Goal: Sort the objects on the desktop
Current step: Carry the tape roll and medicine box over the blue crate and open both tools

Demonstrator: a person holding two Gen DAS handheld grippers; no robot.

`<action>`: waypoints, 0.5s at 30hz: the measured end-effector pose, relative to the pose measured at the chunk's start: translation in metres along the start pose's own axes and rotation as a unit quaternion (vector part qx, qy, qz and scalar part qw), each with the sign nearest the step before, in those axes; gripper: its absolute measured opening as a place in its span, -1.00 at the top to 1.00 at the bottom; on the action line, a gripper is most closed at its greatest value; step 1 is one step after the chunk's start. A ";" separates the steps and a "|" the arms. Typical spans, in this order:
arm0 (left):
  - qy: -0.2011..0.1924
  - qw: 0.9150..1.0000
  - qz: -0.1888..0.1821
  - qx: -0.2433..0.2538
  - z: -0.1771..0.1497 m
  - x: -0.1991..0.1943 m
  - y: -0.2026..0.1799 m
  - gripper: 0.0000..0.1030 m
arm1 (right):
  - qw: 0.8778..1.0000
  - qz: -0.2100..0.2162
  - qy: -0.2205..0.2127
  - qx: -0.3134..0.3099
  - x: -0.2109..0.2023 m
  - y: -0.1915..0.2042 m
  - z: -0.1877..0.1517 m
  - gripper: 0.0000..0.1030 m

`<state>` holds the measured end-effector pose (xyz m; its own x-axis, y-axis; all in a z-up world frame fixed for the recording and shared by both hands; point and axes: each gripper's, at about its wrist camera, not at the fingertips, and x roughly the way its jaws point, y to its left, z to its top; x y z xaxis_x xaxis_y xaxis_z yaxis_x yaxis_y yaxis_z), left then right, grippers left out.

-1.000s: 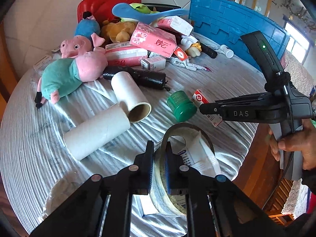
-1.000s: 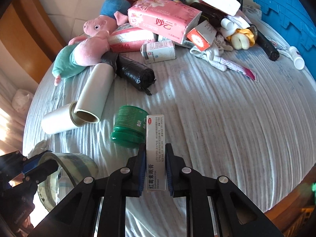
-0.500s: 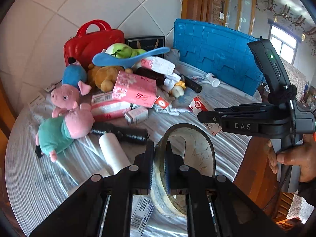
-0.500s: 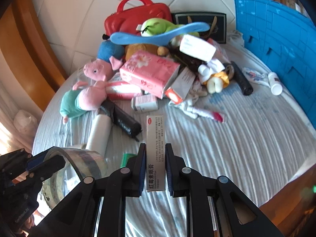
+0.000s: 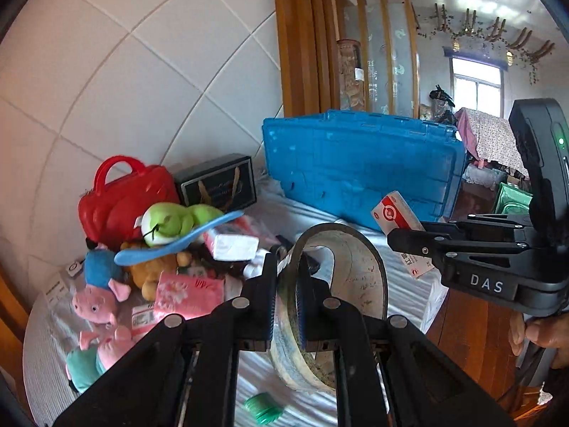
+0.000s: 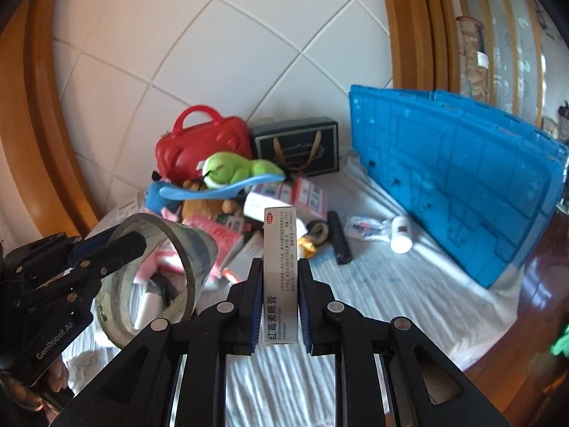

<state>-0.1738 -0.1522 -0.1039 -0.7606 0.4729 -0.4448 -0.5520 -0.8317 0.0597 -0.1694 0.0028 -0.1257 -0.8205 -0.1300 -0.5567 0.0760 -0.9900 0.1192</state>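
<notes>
My left gripper (image 5: 287, 267) is shut on the rim of a big roll of clear packing tape (image 5: 352, 284), held well above the table. In the right wrist view that tape roll (image 6: 167, 270) hangs at lower left in the left gripper (image 6: 135, 245). My right gripper (image 6: 280, 270) is shut on a slim white ointment box (image 6: 280, 267) standing upright between the pads. The same box (image 5: 398, 220) shows at the right of the left wrist view, in the right gripper (image 5: 394, 240). A blue crate (image 6: 455, 174) stands on edge at the table's right.
A heap lies at the back by the tiled wall: red case (image 5: 121, 199), black gift bag (image 5: 217, 185), green plush (image 5: 170, 220), blue shoehorn, pink tissue pack (image 5: 188, 291), pig plushes (image 5: 96, 306). A green jar (image 5: 263, 407), a black tube (image 6: 339, 238) and a white bottle (image 6: 402, 238) lie on the striped cloth.
Both grippers have risen well above the table with the tape roll and the box still held. The views have tipped up, so the wall and room beyond now fill the upper half.
</notes>
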 end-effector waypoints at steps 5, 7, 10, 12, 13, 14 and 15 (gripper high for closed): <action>-0.040 0.999 -0.011 0.011 0.055 0.018 -0.063 0.81 | 0.998 -0.031 -0.052 0.004 -0.057 -0.069 0.030 0.66; -0.054 0.998 -0.012 0.017 0.077 0.028 -0.087 0.81 | 0.997 -0.042 -0.070 0.003 -0.075 -0.098 0.043 0.66; -0.080 0.996 -0.016 0.029 0.109 0.047 -0.120 0.81 | 0.993 -0.059 -0.103 0.004 -0.099 -0.138 0.062 0.66; -0.091 0.995 -0.024 0.034 0.131 0.061 -0.139 0.81 | 0.990 -0.071 -0.120 0.008 -0.108 -0.160 0.075 0.66; -0.096 0.994 -0.027 0.037 0.141 0.068 -0.147 0.81 | 0.989 -0.075 -0.127 0.011 -0.111 -0.170 0.081 0.66; -0.102 0.993 -0.028 0.041 0.151 0.075 -0.156 0.81 | 0.988 -0.078 -0.134 0.013 -0.113 -0.179 0.088 0.66; -0.110 0.992 -0.030 0.046 0.161 0.082 -0.163 0.81 | 0.986 -0.082 -0.142 0.015 -0.114 -0.188 0.095 0.66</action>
<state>-0.2009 0.0689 -0.0065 -0.7757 0.5817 -0.2447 -0.6200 -0.7747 0.1240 -0.1439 0.2089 -0.0069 -0.9464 0.0558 -0.3180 -0.0831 -0.9939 0.0730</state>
